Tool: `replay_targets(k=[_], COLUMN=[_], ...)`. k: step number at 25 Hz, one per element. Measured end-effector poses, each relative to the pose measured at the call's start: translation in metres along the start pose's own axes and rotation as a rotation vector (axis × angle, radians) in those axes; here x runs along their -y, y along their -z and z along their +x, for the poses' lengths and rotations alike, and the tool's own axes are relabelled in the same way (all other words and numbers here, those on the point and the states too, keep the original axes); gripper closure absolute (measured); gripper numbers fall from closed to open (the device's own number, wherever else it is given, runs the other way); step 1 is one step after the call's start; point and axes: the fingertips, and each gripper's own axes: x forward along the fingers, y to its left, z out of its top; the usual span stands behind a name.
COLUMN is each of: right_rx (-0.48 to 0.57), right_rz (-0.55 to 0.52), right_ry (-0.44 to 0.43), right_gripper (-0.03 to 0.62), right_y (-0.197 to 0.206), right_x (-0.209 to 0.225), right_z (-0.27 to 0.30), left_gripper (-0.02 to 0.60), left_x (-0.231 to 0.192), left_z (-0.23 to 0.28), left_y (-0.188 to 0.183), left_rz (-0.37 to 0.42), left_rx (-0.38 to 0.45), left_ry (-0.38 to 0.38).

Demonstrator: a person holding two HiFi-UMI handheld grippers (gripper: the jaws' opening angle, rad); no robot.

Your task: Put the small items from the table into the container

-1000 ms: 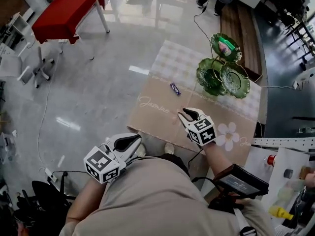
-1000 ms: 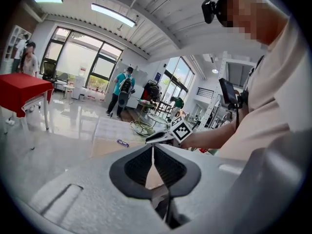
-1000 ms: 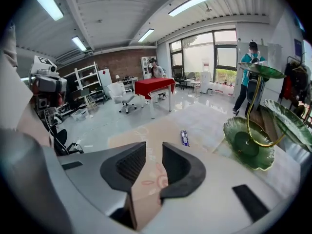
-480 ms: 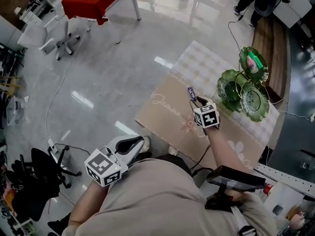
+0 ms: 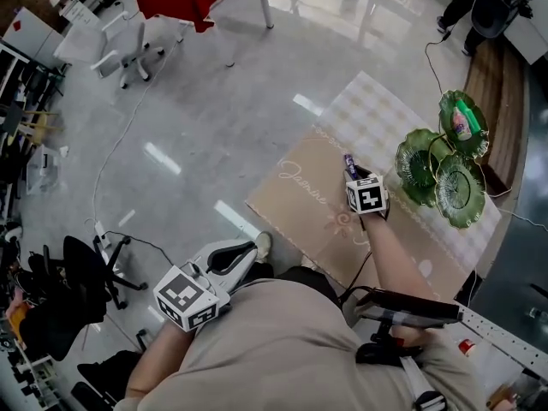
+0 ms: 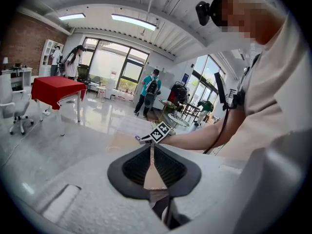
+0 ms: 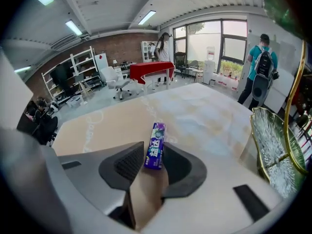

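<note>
- Right tool [image 5: 352,171] is down on the bench [image 7: 109,126], jaws apart around the purple gum pack [image 7: 156,145], lined up to pinch it.
- Left tool [image 6: 152,155], jaws together and empty, hangs aside, off the bench.
- Green tiered dish [image 5: 418,163] stands near the pack.

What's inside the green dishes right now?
The upper dish holds one pink-and-green item. The two lower dishes look empty, though small parts where the dishes overlap are covered.

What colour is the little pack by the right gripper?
The pack is purple, clearest in the right gripper view.
</note>
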Motion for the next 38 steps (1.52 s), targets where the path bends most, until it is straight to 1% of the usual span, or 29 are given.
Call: replay_targets(k=[2,3,6,9,15,20,24,27,30,35,38], right_rx=[0.004,0.004,0.004,0.021,0.067,0.108,0.137,0.158,0.178,0.206,0.215], right_rz=[0.013,0.018,0.024,0.018,-0.01,-0.035,-0.052,-0.069,-0.077,-0.1,-0.12], right_ry=[-0.004,-0.006,-0.014,-0.023,-0.051,-0.057,-0.052,-0.028,0.011,0.095,0.153], right_gripper=[0.488,0.493,0.497,0.499,0.499,0.499,0.499,0.499,0.499,0.499,0.499], right_y=[-0.001,0.0,0.0,-0.005,-0.022,-0.039,-0.052,-0.061,-0.072,-0.098,-0.115], right_x=[0.002,0.003,0.003,-0.001,-0.011,-0.017,-0.017,-0.012,0.001,0.034,0.058], right_z=[-0.001,-0.002,-0.007,-0.022,-0.068,-0.122,-0.169,-0.203,-0.234,-0.28,-0.298], left_gripper=[0.572,0.572,0.572,0.572,0.572,0.572,0.572,0.572,0.572,0.572,0.572], left_x=[-0.001,-0.002,-0.001,0.002,0.012,0.025,0.037,0.046,0.052,0.059,0.058], left_z=[0.0,0.0,0.003,0.008,0.023,0.034,0.043,0.05,0.055,0.056,0.056], left_y=[-0.002,-0.003,-0.009,-0.016,-0.024,-0.033,-0.039,-0.042,-0.045,-0.05,-0.049], left_rz=[-0.001,0.0,0.017,0.044,0.088,0.128,0.144,0.166,0.191,0.205,0.222], left_rx=[0.004,0.005,0.008,0.009,0.008,0.012,0.025,0.021,0.015,0.025,0.021], left_ry=[-0.007,-0.009,-0.002,0.024,0.106,0.192,0.259,0.315,0.355,0.394,0.404])
